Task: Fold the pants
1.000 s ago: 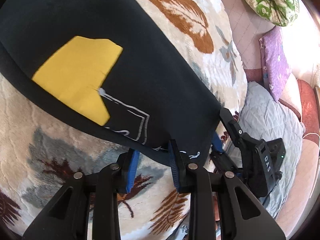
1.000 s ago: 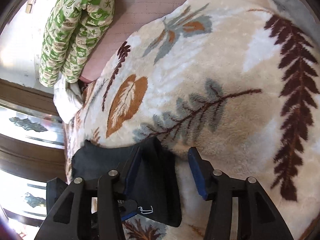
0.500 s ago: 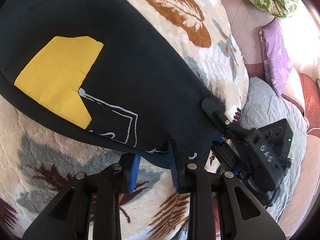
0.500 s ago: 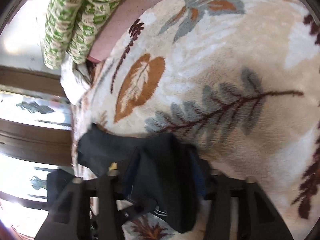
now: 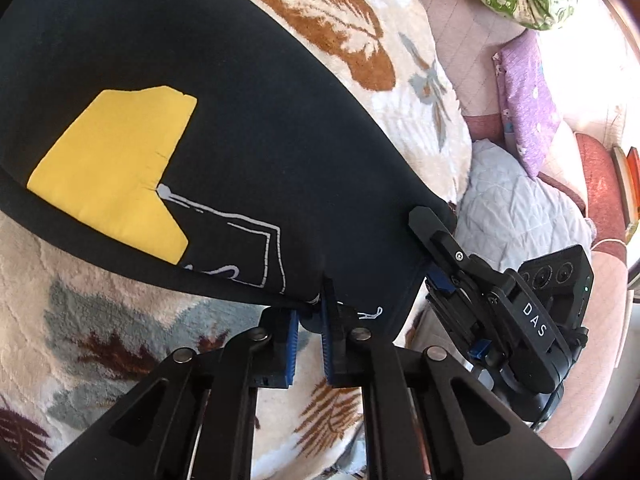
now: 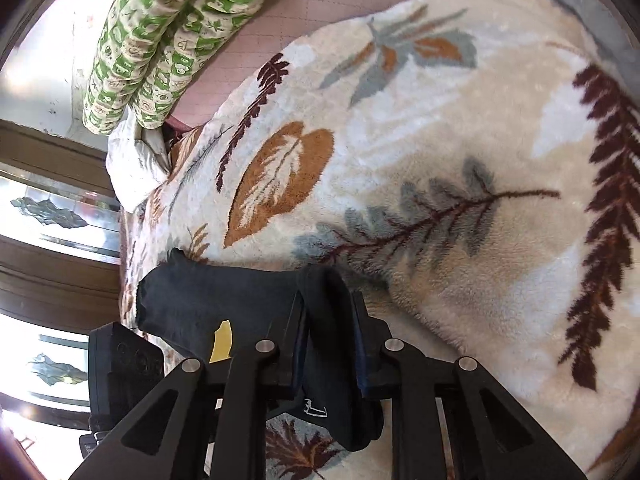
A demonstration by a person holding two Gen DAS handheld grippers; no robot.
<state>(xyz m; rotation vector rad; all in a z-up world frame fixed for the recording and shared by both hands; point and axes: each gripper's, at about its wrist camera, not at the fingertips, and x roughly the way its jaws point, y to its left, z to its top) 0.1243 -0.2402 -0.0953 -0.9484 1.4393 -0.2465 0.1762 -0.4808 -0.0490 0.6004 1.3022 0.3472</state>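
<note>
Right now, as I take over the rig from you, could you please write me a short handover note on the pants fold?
Left hand-held gripper: shut on the near edge of the black pants with the yellow patch.
Right hand-held gripper: shut on a bunched black corner of the same pants, beside the left one.
Pants: spread across the cream leaf-patterned fleece blanket on the bed, lying away from both grippers.
Done: both grips look secure on one end.
Left: lift that end, carry it over the rest to fold, lay it flat, release. No finished fold is visible yet.
</note>
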